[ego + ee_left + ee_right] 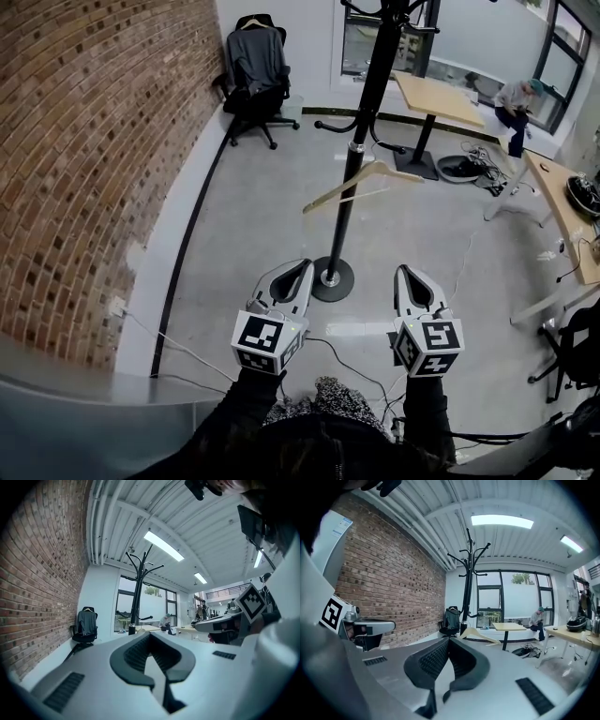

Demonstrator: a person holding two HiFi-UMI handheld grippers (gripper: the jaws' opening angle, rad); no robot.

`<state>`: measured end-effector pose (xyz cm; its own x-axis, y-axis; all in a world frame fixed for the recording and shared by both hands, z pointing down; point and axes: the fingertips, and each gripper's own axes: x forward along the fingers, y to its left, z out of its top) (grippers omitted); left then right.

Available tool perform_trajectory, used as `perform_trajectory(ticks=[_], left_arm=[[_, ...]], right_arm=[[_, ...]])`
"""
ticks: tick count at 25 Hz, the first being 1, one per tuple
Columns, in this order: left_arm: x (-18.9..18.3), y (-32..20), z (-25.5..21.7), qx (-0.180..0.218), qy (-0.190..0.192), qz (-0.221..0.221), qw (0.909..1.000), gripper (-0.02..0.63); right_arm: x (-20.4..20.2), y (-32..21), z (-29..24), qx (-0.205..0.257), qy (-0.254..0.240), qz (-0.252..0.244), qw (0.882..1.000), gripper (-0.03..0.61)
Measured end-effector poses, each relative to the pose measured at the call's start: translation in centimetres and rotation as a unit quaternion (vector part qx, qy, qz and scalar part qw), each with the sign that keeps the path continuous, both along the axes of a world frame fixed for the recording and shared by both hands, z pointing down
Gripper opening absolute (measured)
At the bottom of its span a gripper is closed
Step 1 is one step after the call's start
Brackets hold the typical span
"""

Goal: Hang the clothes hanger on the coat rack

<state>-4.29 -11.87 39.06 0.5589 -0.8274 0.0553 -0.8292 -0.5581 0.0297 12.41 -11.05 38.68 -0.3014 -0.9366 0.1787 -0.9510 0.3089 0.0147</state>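
At the far left we saw a brick wall (84,141), and at its far end an office chair (255,80) with a grey garment draped over its back.

Low in the head view was the left claw (304,266), held out over the grey floor (244,216). In the left gripper view its jaws were closed tip to tip with nothing between them.

Just right of it stood the black coat rack (340,234), its round base (333,279) on the floor between the two claws and a little beyond them. The pole leaned up the picture towards its pegs.

The wooden hanger (339,188) was off the floor, close against the pole at about mid-height, its hook up by the low pegs. We could not tell which peg bore it. In the head view its long axis ran from lower left to upper right, crossing the pole, with the left end lower. Both claws were well apart from it.

The right claw (402,270) was level with the left one. In the right gripper view its jaws were also closed and empty.

Farther right stood a wooden table (436,98), and beyond it a person (516,101) sat by the window.
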Motion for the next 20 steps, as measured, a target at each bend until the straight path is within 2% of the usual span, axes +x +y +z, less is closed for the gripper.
perform_trajectory(ticks=[5, 15, 20], left_arm=[[0.7, 1.7, -0.4, 0.002, -0.003, -0.007, 1.0, 0.008], [2.7, 6.3, -2.0, 0.015, -0.007, -0.039, 0.9991, 0.008], [4.1, 9.1, -2.1, 0.016, -0.007, -0.051, 0.9985, 0.008]], right_arm=[[1.1, 1.3, -0.6, 0.006, 0.01, -0.004, 1.0, 0.011], [3.0, 4.9, -1.9, 0.022, -0.003, -0.03, 0.999, 0.01], [4.6, 7.4, -1.8, 0.022, 0.012, -0.041, 0.999, 0.009]])
